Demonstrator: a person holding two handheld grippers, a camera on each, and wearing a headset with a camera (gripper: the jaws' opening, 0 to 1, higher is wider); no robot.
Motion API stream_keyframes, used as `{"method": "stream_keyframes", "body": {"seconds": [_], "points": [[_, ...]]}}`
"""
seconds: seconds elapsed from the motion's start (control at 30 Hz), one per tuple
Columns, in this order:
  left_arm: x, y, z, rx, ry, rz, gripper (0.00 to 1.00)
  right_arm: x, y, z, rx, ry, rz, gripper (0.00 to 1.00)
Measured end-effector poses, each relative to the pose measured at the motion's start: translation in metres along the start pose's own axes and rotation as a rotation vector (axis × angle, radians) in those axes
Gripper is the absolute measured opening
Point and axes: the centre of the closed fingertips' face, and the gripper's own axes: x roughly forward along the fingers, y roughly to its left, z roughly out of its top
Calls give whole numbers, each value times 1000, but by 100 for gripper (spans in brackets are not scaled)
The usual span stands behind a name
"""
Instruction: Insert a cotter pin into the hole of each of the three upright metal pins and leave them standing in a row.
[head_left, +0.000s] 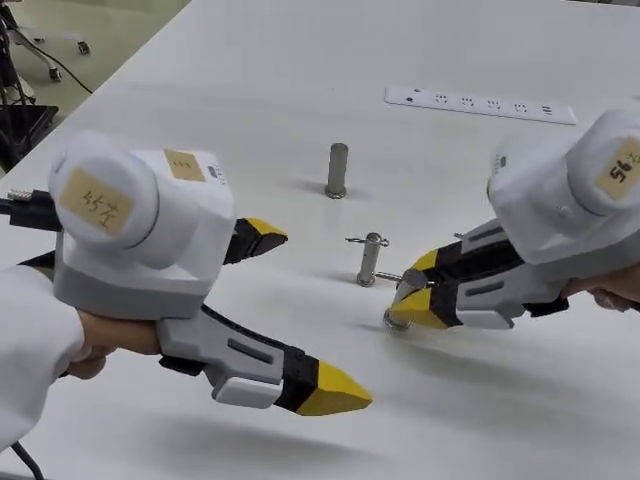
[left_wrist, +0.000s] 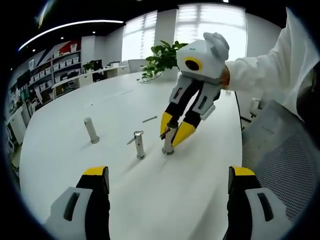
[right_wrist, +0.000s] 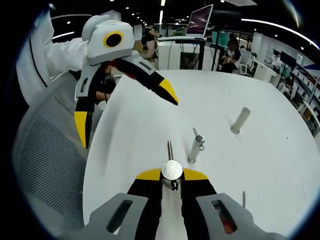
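1. Left gripper (head_left: 300, 312): jaws spread wide, empty, hovering at 8 o'clock of the row.
2. Far pin (head_left: 337, 170): upright at the row's 11 o'clock end, with no pin through it. To do.
3. Middle pin (head_left: 370, 258): upright, cotter pin (head_left: 364, 241) through its hole. Done.
4. Near pin (right_wrist: 171, 171): at the 5 o'clock end, pinched by right gripper (head_left: 400, 303). A second cotter pin (right_wrist: 170, 149) seems partly in, but its seating is unclear.

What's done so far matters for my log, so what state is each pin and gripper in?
Middle pin: upright, cotter pin through it.
Near pin: upright, gripped, second cotter pin at its hole.
Far pin: upright, no cotter pin.
Right gripper: shut on near pin.
Left gripper: open, empty.
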Motion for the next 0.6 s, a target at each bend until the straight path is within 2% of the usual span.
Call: {"method": "stream_keyframes", "body": {"seconds": [0.1, 0.2, 0.43, 0.6], "points": [[0, 0, -1, 5, 4, -1, 99, -10, -15, -8, 25, 3, -19, 8], [-1, 0, -1, 0, 6, -2, 99, -16, -24, -16, 42, 7, -25, 8], [2, -1, -5, -13, 29, 5, 99, -25, -39, -34, 42, 37, -56, 8], [4, -2, -5, -9, 35, -1, 99, -26, -41, -38, 88, 8, -40, 8]]}}
